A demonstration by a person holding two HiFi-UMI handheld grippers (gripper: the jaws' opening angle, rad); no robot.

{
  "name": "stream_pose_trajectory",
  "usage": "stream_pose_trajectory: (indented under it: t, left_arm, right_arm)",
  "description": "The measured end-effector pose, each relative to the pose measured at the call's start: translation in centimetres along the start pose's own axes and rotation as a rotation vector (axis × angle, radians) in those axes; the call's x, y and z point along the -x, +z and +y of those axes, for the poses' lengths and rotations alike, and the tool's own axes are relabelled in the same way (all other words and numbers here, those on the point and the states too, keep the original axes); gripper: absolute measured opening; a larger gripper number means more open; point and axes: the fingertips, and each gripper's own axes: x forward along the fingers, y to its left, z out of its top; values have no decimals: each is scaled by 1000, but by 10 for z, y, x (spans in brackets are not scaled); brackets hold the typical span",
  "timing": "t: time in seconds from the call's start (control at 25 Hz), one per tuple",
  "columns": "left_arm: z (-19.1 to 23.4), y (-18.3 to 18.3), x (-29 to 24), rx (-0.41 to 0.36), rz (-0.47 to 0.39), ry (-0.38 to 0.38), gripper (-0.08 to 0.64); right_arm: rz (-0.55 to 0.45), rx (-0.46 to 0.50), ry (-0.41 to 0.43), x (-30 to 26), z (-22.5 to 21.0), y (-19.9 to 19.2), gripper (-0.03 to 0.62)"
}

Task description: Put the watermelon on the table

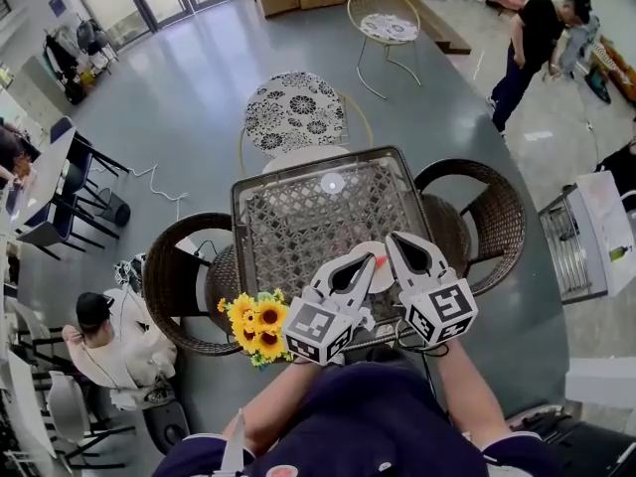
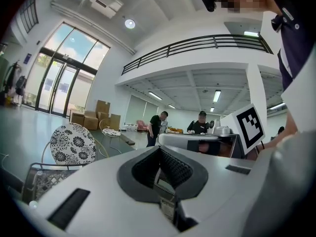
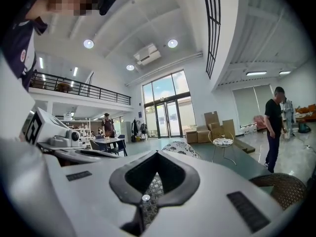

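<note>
A square glass table with a lattice under the top stands below me. Near its front edge lies a white round plate with a small red piece, probably the watermelon. The grippers hide most of both. My left gripper hovers above the plate, jaws shut and empty. My right gripper hangs just right of it, also shut with nothing in it. In the left gripper view the left gripper points level across the room. In the right gripper view the table's lattice shows through the right gripper.
Yellow sunflowers sit at the table's front left corner. Dark wicker chairs stand left and right of the table, and a chair with a patterned cushion behind it. A person sits at lower left. A cart stands at right.
</note>
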Motion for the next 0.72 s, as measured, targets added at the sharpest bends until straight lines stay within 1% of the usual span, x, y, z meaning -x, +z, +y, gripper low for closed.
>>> stream_pose_trajectory:
  t: [0.4,0.72]
  left_arm:
    - [1,11,3,-9,-13,-11,5]
    - [0,12,3,-13,-12,-19,5]
  right_arm:
    - [-44,-1,-1,0,5,15,5]
    - [-54,-1,-2,1,5,21,5]
